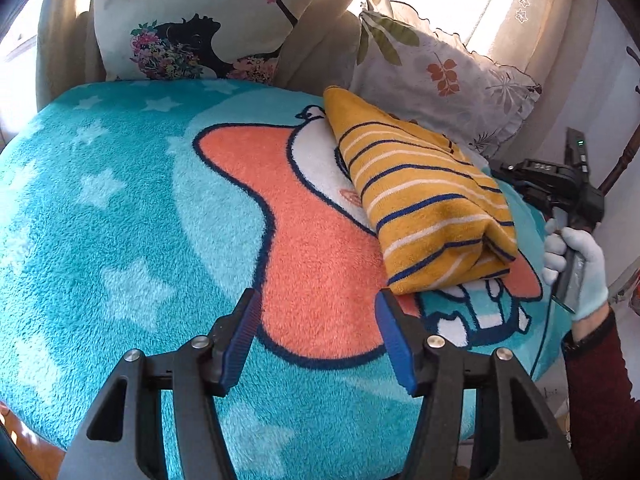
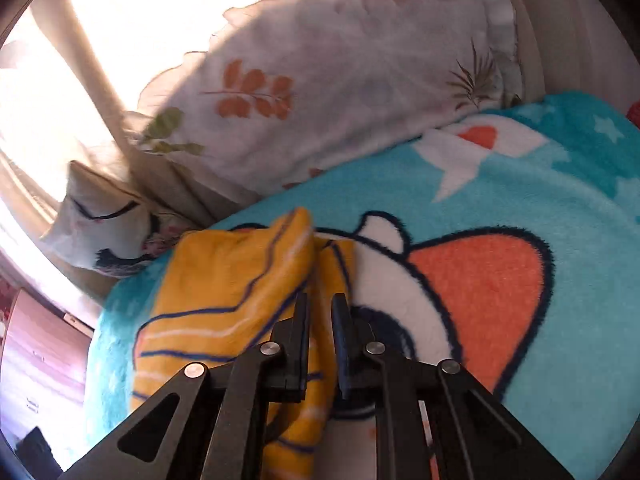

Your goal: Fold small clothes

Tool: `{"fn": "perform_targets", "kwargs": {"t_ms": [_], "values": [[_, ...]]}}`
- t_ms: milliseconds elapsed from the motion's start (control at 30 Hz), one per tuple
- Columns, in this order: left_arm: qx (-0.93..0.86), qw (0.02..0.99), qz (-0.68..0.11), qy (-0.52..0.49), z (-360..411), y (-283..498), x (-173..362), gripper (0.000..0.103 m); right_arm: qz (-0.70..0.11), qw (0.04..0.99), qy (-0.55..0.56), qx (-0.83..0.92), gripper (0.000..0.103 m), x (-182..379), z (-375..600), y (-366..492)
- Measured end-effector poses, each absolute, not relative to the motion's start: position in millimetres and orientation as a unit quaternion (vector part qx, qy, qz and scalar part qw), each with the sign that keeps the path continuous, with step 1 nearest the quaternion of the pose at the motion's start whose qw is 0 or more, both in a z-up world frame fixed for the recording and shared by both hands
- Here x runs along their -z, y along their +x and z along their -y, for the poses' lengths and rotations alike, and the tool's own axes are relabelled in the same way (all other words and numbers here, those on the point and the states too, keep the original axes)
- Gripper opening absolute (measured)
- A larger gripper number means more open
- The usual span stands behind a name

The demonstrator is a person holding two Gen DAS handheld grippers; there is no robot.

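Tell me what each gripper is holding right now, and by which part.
The left gripper is open over the blanket, holding nothing. The right gripper is nearly shut over the folded yellow striped garment's edge; whether it pinches the cloth cannot be told.

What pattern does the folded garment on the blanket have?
The folded garment is mustard yellow with thin navy and white stripes, clearest in the left wrist view.

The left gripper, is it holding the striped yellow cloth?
No, the left gripper is open over the blanket, beside the striped yellow cloth.
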State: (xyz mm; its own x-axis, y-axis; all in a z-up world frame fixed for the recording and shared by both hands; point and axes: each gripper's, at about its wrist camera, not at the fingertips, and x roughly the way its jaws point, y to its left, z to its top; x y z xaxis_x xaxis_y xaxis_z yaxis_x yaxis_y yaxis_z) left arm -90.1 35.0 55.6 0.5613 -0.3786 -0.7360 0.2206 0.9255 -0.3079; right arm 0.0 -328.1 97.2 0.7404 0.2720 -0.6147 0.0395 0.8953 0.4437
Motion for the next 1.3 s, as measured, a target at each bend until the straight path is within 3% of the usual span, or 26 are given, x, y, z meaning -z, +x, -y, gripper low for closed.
{"fn": "perform_targets", "kwargs": {"t_ms": [100, 200, 300, 400, 433, 533, 567, 600, 767, 833, 867, 967, 1067, 1133, 1200, 1300], "values": [[0.177, 0.876, -0.438, -0.094, -28.3, -86.8, -54.6, 0.058, -0.321, 0.921, 0.169, -0.142, 0.014, -130.7, 286.4, -28.3], [0.184, 0.876, -0.436, -0.094, -22.4, -90.9, -57.0, 0.058, -0.341, 0.886, 0.166, -0.269, 0.015, -133.4, 243.8, -34.5], [0.179, 0.882, -0.428, -0.085, -22.8, -97.7, -62.9, 0.058, -0.391, 0.819, 0.202, -0.368, 0.015, -100.3, 211.0, -32.8], [0.168, 0.888, -0.419, -0.081, -31.2, -101.6, -67.6, 0.063, -0.469, 0.789, 0.179, -0.354, 0.015, -47.3, 195.2, -41.9], [0.164, 0.891, -0.416, -0.082, -34.7, -101.9, -68.1, 0.065, -0.494, 0.782, 0.177, -0.336, 0.007, -27.8, 198.2, -47.0], [0.158, 0.893, -0.413, -0.079, -38.5, -99.6, -67.1, 0.066, -0.477, 0.759, 0.284, -0.339, 0.007, -8.3, 243.9, -61.1], [0.158, 0.894, -0.413, -0.079, -37.7, -98.4, -66.7, 0.066, -0.469, 0.774, 0.279, -0.322, 0.008, -12.5, 254.7, -68.3], [0.159, 0.894, -0.412, -0.077, -35.7, -97.8, -66.7, 0.066, -0.459, 0.797, 0.256, -0.297, 0.015, -20.4, 261.9, -76.6], [0.165, 0.9, -0.399, -0.059, -18.8, -101.5, -70.1, 0.066, -0.391, 0.82, 0.258, -0.328, 0.021, -75.8, 280.4, -98.6], [0.168, 0.901, -0.397, -0.053, -13.1, -104.2, -72.1, 0.066, -0.356, 0.823, 0.277, -0.345, 0.039, -93.1, 279.6, -91.8], [0.166, 0.902, -0.396, -0.048, -10.5, -106.2, -73.7, 0.066, -0.347, 0.819, 0.291, -0.353, 0.042, -96.3, 276.9, -83.7], [0.148, 0.913, -0.38, -0.029, -7.8, -114.4, -82.2, 0.07, -0.349, 0.798, 0.332, -0.361, 0.044, -87.2, 264.6, -51.1], [0.109, 0.933, -0.342, -0.017, -14.1, -123.6, -95.4, 0.082, -0.422, 0.743, 0.353, -0.381, 0.045, -46.0, 243.0, -19.9], [0.08, 0.948, -0.308, -0.012, -19.8, -129.5, -103.9, 0.092, -0.453, 0.739, 0.336, -0.369, 0.008, -21.8, 237.8, -20.3], [0.056, 0.959, -0.277, -0.009, -25.1, -132.0, -111.6, 0.099, -0.45, 0.739, 0.333, -0.375, 0.008, -19.0, 245.3, -32.9], [0.032, 0.968, -0.249, -0.003, -25.1, -129.5, -119.6, 0.1, -0.463, 0.735, 0.344, -0.357, 0.008, -12.0, 264.9, -51.6]]}}
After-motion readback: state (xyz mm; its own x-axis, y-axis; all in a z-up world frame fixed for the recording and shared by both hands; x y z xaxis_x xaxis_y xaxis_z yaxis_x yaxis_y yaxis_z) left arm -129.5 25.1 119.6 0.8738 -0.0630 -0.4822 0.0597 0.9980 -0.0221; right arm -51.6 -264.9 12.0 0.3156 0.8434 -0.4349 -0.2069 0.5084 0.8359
